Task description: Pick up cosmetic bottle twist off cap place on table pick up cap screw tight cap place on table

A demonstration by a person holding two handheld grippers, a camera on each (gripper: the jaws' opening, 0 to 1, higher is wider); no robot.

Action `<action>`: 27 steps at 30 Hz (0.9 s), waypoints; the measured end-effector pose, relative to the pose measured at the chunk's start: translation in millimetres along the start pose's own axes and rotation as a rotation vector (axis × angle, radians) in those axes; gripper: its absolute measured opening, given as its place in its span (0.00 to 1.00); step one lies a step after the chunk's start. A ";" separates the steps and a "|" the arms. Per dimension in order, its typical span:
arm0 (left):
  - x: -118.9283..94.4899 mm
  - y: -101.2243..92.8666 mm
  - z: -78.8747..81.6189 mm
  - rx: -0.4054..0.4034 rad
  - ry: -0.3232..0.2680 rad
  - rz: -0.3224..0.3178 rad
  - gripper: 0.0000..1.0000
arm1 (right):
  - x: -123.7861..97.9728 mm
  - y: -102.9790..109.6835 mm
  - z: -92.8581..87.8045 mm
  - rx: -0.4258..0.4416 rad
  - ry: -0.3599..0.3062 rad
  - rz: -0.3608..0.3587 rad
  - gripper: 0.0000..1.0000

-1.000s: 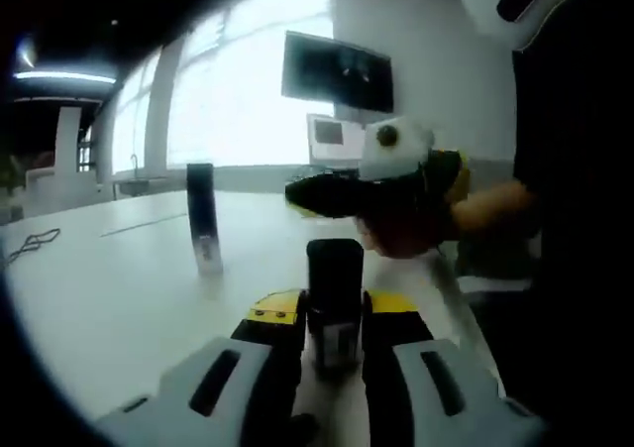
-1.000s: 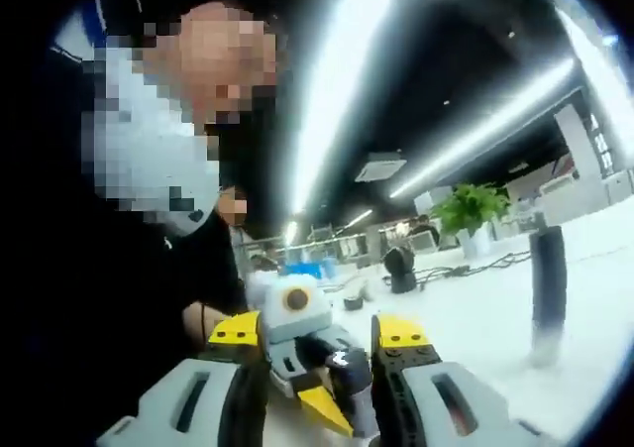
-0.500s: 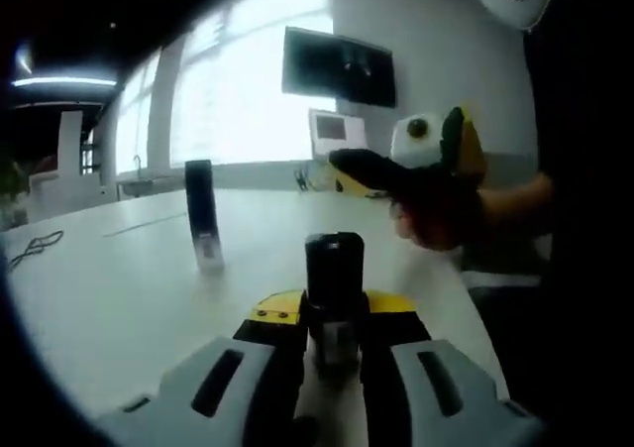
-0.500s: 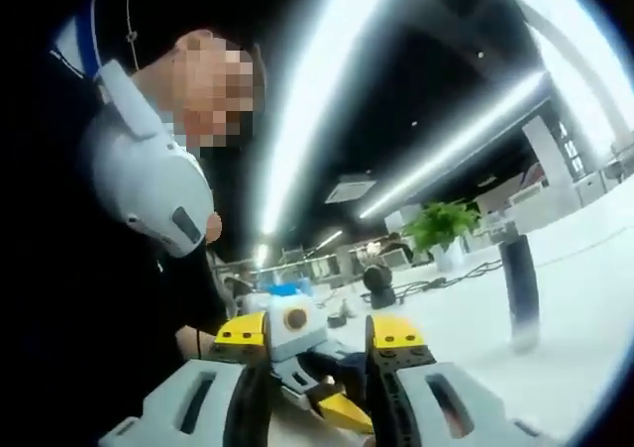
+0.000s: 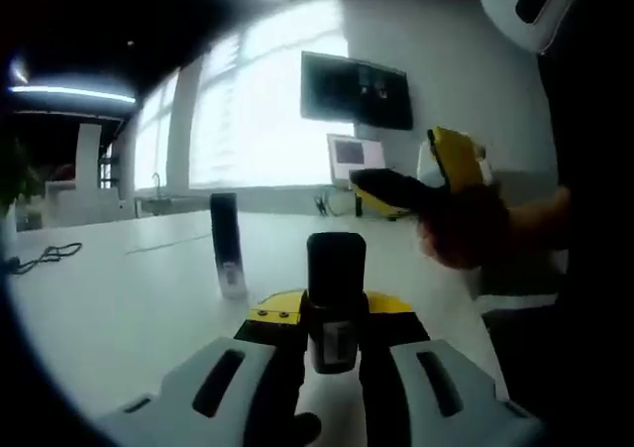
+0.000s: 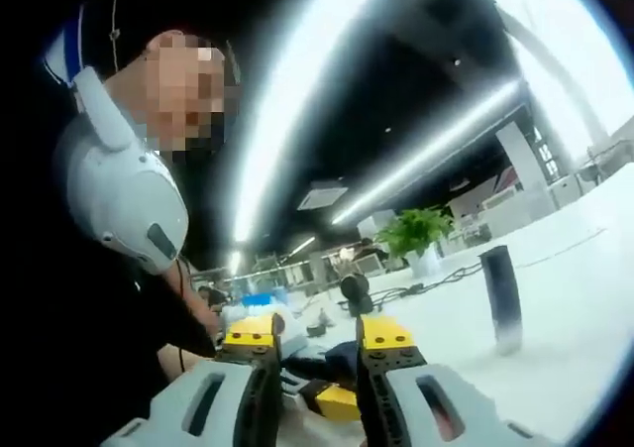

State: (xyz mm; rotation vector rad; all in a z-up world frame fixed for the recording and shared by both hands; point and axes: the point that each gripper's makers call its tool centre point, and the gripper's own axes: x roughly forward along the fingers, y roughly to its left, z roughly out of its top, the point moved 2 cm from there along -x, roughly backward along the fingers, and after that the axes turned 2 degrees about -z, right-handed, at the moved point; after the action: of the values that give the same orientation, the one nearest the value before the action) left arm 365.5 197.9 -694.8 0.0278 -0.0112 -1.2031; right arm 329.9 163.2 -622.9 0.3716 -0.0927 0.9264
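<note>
No legible text; bottle (image 5: 335, 293) label, wall screen (image 5: 357, 91) too blurry to read

Left gripper view: low over the white table (image 5: 119, 308), facing along its jaws toward bright windows and a wall monitor (image 5: 357, 90), very near the black cosmetic bottle (image 5: 335, 288) between the jaws. Right gripper view: tilted up toward ceiling lights, a potted plant (image 6: 411, 234) and the person's shoulder, close. Shared by both: the table (image 6: 555, 368), the standing dark tube (image 5: 227, 244) (image 6: 500, 298), and each view's glimpse of the other gripper
</note>
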 end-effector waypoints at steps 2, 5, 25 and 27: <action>2.4 1.2 1.9 -0.003 -0.010 0.007 0.10 | 2.4 2.0 2.7 -0.007 -0.001 -0.011 0.20; 6.1 6.4 4.2 -0.028 -0.024 0.026 0.10 | 8.0 1.0 4.5 -0.039 0.006 -0.053 0.23; 9.1 28.6 9.9 0.009 -0.064 0.141 0.10 | 45.7 -19.3 -22.1 -0.394 0.149 -0.470 0.26; 9.3 27.4 10.0 0.015 -0.066 0.141 0.10 | 50.8 -20.8 -22.9 -0.440 0.162 -0.494 0.26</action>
State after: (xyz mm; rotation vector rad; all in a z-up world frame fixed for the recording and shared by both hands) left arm 394.1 198.9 -684.2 0.0003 -0.0792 -1.0627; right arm 375.2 198.7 -638.0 -0.0928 -0.0505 0.4251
